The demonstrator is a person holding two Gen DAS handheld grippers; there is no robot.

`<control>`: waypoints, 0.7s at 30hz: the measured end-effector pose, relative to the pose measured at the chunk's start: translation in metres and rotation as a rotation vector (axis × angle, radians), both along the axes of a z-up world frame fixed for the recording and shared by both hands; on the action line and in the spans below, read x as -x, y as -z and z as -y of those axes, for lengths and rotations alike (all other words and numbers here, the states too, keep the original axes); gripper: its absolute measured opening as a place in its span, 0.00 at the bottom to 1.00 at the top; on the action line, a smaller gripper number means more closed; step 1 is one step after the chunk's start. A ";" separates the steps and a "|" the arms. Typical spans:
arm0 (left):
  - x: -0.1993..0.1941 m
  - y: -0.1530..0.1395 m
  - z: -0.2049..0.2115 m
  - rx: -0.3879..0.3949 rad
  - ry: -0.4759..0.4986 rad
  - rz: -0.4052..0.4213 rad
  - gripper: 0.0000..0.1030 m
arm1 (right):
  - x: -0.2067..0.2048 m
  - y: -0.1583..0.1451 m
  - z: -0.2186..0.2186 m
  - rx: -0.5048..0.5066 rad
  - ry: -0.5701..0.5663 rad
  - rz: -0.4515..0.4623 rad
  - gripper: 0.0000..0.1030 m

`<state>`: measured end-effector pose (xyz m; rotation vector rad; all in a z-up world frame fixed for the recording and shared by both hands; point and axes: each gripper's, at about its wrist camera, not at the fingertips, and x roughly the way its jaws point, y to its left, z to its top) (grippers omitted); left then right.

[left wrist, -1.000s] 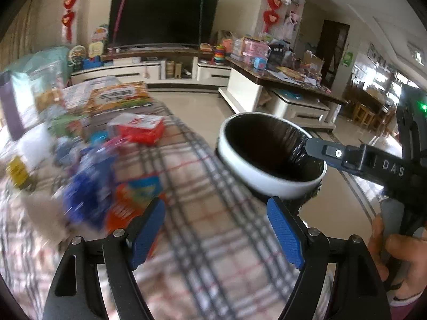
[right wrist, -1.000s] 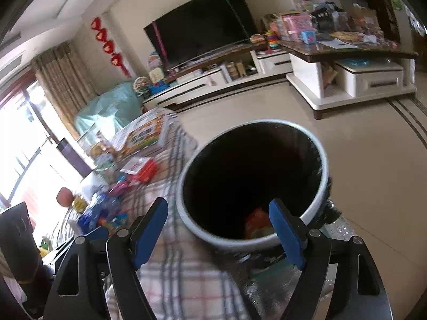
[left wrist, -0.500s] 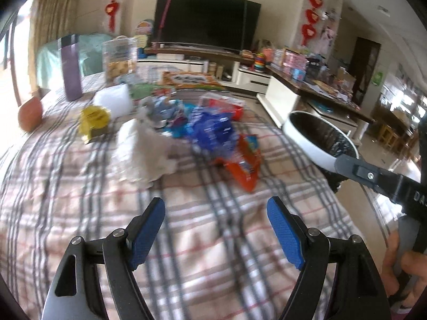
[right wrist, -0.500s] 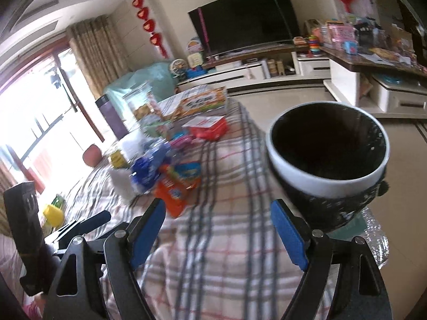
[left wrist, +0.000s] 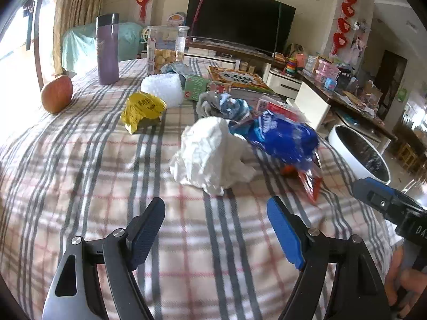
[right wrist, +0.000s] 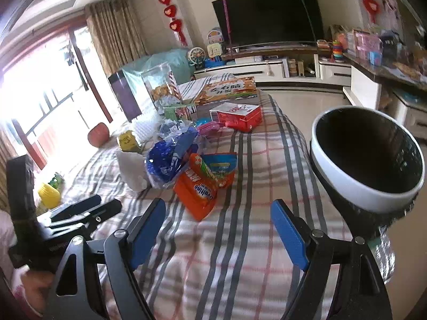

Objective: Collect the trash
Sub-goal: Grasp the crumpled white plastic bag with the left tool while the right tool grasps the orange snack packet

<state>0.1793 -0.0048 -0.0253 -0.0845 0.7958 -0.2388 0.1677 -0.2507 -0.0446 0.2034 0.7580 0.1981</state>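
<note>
A heap of trash lies on the plaid tablecloth [left wrist: 88, 176]: crumpled white paper [left wrist: 213, 154], a blue wrapper [left wrist: 283, 138], an orange snack bag [right wrist: 200, 189], a yellow wrapper [left wrist: 141, 109]. Beside the table's right edge stands a white-rimmed bin with a black liner [right wrist: 368, 160]. My left gripper [left wrist: 216, 226] is open and empty, just short of the white paper. Over bare cloth, between the orange bag and the bin, my right gripper [right wrist: 218, 226] is open and holds nothing.
Farther back on the table are an apple [left wrist: 56, 94], a purple flask [left wrist: 107, 49], a clear snack jar [left wrist: 166, 48], a red box [right wrist: 236, 116] and a picture book [right wrist: 226, 90]. A TV stand and cluttered shelves line the far walls.
Both views have swung left from the bin to the trash heap on the table. The bin now sits at the right edge of each view. Both grippers stay open.
</note>
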 end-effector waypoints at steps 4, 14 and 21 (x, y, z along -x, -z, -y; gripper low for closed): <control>-0.014 0.001 0.004 -0.024 -0.008 -0.006 0.77 | -0.016 0.002 -0.006 0.037 -0.022 0.004 0.71; -0.063 0.014 0.013 -0.006 -0.002 -0.056 0.73 | -0.062 0.022 -0.019 0.052 -0.087 -0.069 0.55; -0.071 0.015 0.014 0.007 0.043 -0.044 0.42 | -0.055 0.025 -0.024 0.051 -0.091 -0.077 0.15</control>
